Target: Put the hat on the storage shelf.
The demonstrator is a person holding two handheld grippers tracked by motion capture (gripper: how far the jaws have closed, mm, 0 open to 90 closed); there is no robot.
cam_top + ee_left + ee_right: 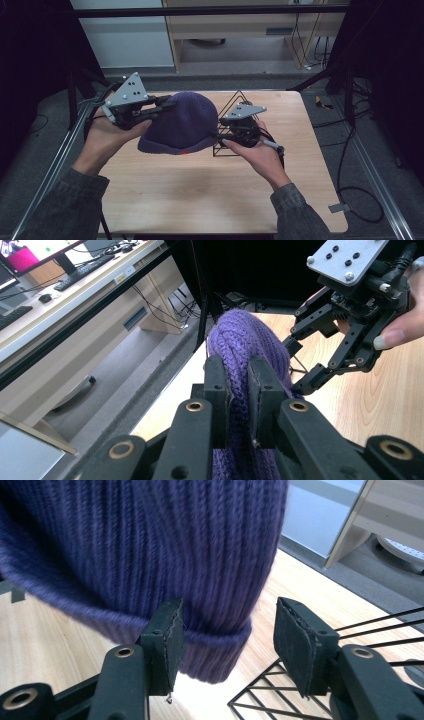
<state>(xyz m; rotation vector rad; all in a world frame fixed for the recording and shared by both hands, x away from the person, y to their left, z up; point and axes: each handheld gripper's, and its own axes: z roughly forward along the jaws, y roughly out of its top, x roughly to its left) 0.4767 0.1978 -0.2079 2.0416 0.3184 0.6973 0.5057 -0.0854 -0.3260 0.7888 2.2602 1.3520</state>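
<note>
Purple knit beanie hangs above the surface, pinched in my left tongs. My right tongs gape at its brim beside the wire stand; I'd say close squarely on the cuff.

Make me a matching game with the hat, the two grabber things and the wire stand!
Things:
1. purple knit hat
2. left gripper
3. right gripper
4. black wire stand

States:
A. jaws open, beside the hat's brim
B. stands on the wooden table, behind the right gripper
C. jaws shut, pinching knit fabric
D. held up above the table

Pairs: 1-D, 2-C, 3-A, 4-B
</note>
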